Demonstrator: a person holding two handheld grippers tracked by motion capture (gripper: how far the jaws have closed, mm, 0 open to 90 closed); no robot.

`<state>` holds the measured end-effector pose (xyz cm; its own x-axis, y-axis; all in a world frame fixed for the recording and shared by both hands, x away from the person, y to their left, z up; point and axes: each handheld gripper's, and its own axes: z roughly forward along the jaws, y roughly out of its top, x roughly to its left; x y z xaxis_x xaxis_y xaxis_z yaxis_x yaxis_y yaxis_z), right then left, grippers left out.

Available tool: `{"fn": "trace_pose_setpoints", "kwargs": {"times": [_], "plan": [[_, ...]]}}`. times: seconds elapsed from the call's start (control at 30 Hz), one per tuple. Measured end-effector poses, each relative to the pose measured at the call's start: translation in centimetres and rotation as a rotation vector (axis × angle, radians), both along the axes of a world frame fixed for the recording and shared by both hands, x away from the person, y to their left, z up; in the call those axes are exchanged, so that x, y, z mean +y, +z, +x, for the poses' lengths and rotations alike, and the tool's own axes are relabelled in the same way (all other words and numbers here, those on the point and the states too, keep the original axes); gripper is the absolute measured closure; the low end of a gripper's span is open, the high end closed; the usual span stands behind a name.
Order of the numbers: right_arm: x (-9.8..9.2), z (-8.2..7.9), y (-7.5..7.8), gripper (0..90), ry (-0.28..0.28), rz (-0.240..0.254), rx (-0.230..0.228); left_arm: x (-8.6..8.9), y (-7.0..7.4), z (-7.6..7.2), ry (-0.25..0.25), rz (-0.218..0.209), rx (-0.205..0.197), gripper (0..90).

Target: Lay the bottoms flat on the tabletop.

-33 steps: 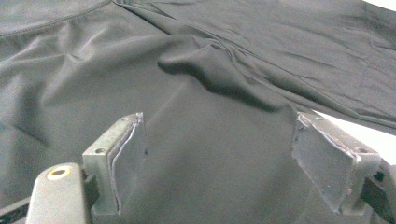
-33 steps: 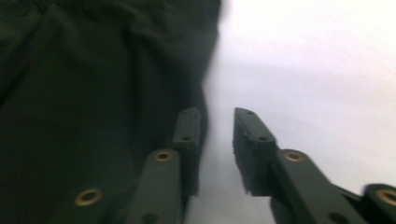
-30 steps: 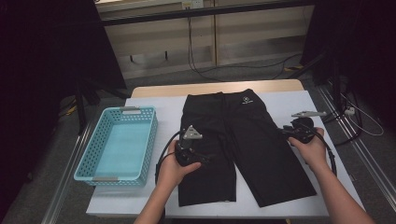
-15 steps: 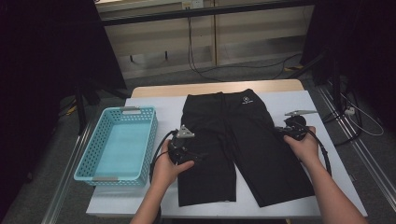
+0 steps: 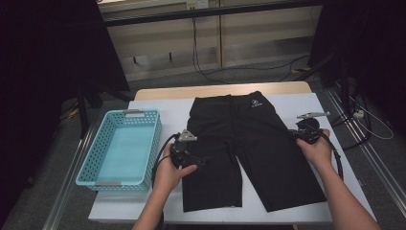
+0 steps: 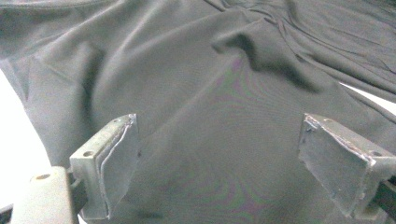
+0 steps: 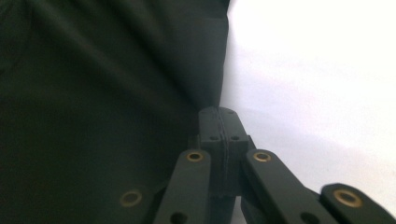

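Nearest the front edge of the table point(image 5: 297, 213), the person's two forearms come in, one to each side of a pair of black shorts point(image 5: 249, 143) spread flat on the white top. The legs of the shorts point toward the front edge and the waistband, with a small white logo, lies toward the far edge.

The left gripper point(image 5: 187, 154) rests on the shorts' left leg, near its outer hem, with its jaws spread wide; in the left gripper view the two pads point(image 6: 112, 163) stand well apart over loose, wrinkled cloth, gripping nothing.

The right gripper point(image 5: 301, 133) sits at the outer edge of the right leg, toward the right side of the table. In the right gripper view its jaws are pressed tight together right at the cloth's hem, having just been closing; whether a pinch of fabric lies between the tips I cannot tell for sure, though the seam runs straight into them.

Farther left, beside the shorts near the table's left edge, stands a light blue basket point(image 5: 143, 117).

This looks like the opening of a fold: the right side seems taken up, the left not yet. Next the left jaws would need to close on the hem, so both sides can lift evenly.
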<state>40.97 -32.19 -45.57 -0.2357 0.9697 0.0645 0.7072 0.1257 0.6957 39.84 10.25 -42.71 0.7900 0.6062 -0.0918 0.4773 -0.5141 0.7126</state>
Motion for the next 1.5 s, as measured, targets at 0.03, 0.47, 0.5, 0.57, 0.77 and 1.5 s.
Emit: {"fn": "trace_pose_setpoints", "kwargs": {"times": [0.03,0.47,0.5,0.57,0.77,1.5], "plan": [[-0.2,0.0,0.0,90.0,0.005,0.006,-0.003,0.0,0.0,0.0,-0.001,0.0,0.0,13.9],[-3.7,-2.4,0.1,90.0,-0.071,0.019,0.003,-0.1,-0.2,0.0,-0.001,0.0,0.007,13.8],[-3.9,-2.6,0.0,90.0,-0.073,0.03,0.003,-0.2,-0.2,0.0,-0.006,0.009,0.001,13.7],[-3.9,-2.8,0.0,79.5,-0.061,0.039,0.0,-0.3,-0.2,0.0,-0.009,0.005,0.006,13.8],[-3.6,-4.6,0.6,61.5,-0.069,0.039,-0.018,-0.5,0.0,0.0,-0.015,-0.002,0.0,13.7],[-4.2,-12.2,1.2,89.2,0.002,0.014,0.063,-0.3,0.7,-0.5,-0.021,-0.008,-0.014,13.5]]}}
